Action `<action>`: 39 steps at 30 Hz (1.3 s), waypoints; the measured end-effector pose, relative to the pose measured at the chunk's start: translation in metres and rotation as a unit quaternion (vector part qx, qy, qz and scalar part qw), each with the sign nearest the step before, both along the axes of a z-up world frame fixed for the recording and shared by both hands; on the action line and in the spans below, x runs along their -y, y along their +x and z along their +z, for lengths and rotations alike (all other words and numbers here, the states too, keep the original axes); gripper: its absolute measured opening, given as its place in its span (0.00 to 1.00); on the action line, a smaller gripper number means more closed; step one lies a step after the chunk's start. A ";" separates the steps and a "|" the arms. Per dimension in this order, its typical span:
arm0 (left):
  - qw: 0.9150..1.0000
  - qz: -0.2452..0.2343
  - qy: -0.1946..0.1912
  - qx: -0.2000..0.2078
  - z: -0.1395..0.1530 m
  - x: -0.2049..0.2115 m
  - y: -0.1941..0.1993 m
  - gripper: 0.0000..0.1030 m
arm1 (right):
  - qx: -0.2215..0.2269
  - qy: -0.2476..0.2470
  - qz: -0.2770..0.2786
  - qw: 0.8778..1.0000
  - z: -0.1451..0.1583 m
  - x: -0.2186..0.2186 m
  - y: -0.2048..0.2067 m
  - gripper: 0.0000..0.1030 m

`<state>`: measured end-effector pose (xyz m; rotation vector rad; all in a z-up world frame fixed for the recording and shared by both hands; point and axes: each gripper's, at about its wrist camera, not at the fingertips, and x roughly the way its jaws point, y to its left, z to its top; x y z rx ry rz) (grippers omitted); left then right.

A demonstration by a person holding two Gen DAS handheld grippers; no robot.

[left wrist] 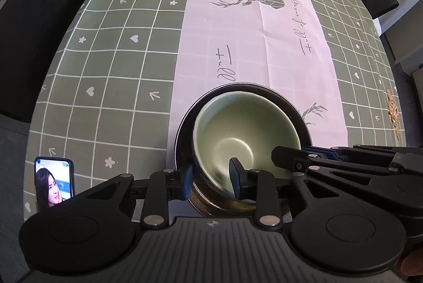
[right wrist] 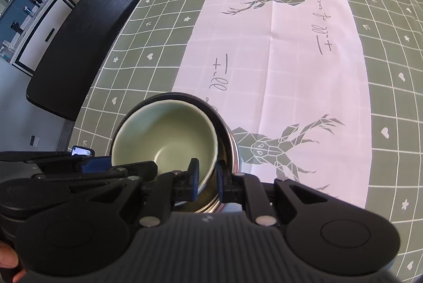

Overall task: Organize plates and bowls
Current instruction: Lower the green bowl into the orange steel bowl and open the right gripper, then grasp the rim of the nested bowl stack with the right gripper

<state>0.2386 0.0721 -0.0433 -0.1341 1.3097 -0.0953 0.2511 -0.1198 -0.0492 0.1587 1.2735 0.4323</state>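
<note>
Your green bowl point(left wrist: 246, 129) sat tilted inside the dark bowl point(left wrist: 185, 124) on the counter point(left wrist: 105, 71). Both grippers straddled its near rim, left gripper point(left wrist: 211, 180) and right gripper point(right wrist: 207, 178), jaws slightly spread, not pinching.

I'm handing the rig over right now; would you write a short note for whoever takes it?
Left gripper: open, jaws astride the green bowl's near rim, not pressing it.
Right gripper: jaws narrow around the same bowl's rim on the other side; whether they grip it is unclear.
Things: the green bowl sits nested, slightly off centre, inside the dark bowl on the table runner.
Done: bowls stacked.
Left: probably let go and lift both grippers clear. No other dishes are in view.
</note>
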 end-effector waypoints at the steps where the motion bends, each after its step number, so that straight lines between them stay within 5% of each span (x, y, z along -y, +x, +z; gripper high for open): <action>1: 1.000 0.002 -0.005 -0.003 0.000 -0.001 0.000 0.34 | -0.001 0.003 0.000 1.000 0.000 0.001 0.000 0.15; 8: 0.999 0.015 -0.029 -0.008 0.004 -0.009 0.000 0.34 | 0.002 0.015 0.000 1.000 0.009 0.004 -0.004 0.26; 13: 0.999 0.005 -0.020 0.027 0.024 -0.010 -0.003 0.44 | 0.034 0.014 -0.001 0.999 0.027 0.009 -0.007 0.41; 21: 0.996 -0.013 -0.016 0.091 0.047 -0.011 -0.023 0.47 | 0.081 0.020 -0.004 0.996 0.044 0.021 -0.022 0.48; 26: 0.987 -0.023 -0.028 0.156 0.056 -0.014 -0.050 0.48 | 0.108 0.024 -0.005 0.994 0.046 0.026 -0.039 0.53; 39: 0.957 -0.022 -0.011 0.288 0.047 -0.019 -0.120 0.71 | 0.156 0.077 -0.035 0.984 0.032 0.045 -0.087 0.67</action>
